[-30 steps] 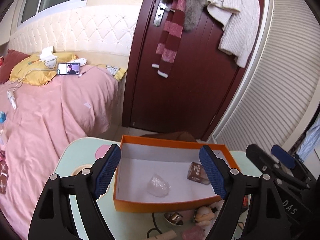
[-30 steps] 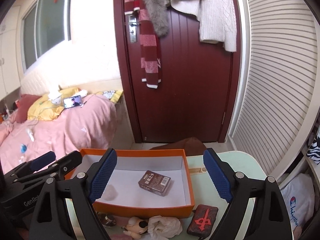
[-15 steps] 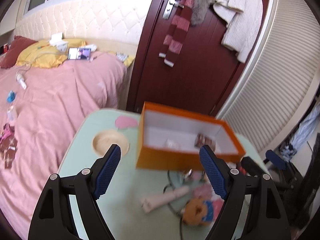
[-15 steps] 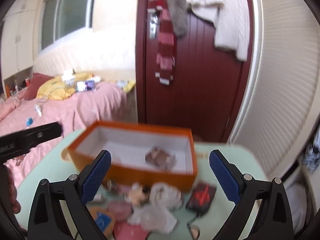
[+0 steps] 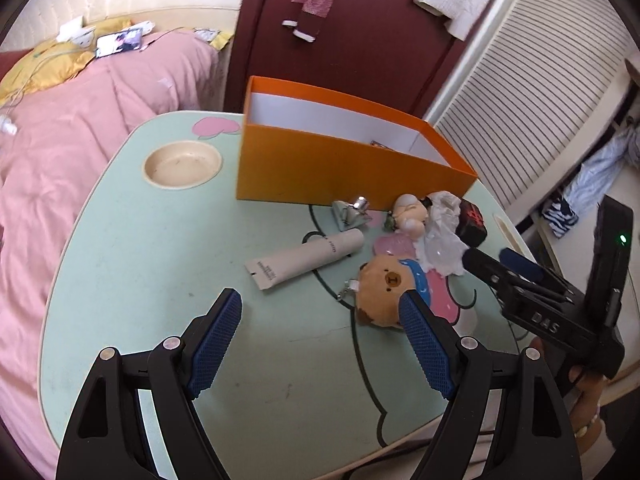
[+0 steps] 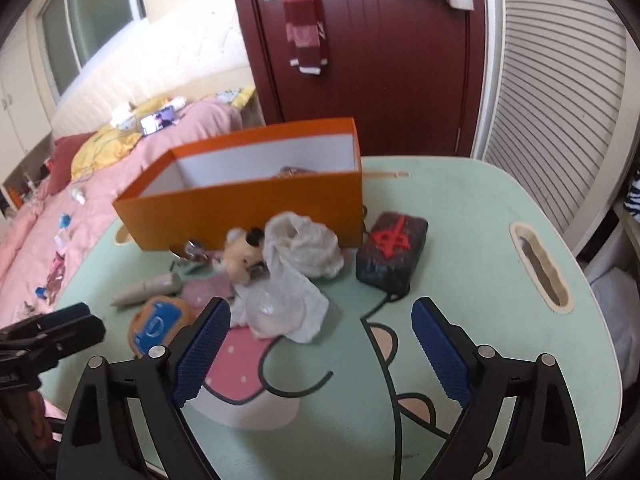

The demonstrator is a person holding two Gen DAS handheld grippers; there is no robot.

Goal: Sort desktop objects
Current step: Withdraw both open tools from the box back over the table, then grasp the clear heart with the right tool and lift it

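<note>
In the left wrist view we hold our left gripper (image 5: 320, 344) spread and empty above the mint-green table (image 5: 140, 272), near the beige cosmetic tube (image 5: 306, 258) before the orange cardboard box (image 5: 344, 172). In the right wrist view our right gripper (image 6: 320, 352) is also spread, empty, near the crumpled white plastic bag (image 6: 296, 276).

orange box (image 5: 344, 168), toy clutter (image 6: 280, 272) beside it

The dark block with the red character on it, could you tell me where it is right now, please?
In the right wrist view, the dark block lies on the green table, just off the orange box's right corner, right of the crumpled white bag.
</note>
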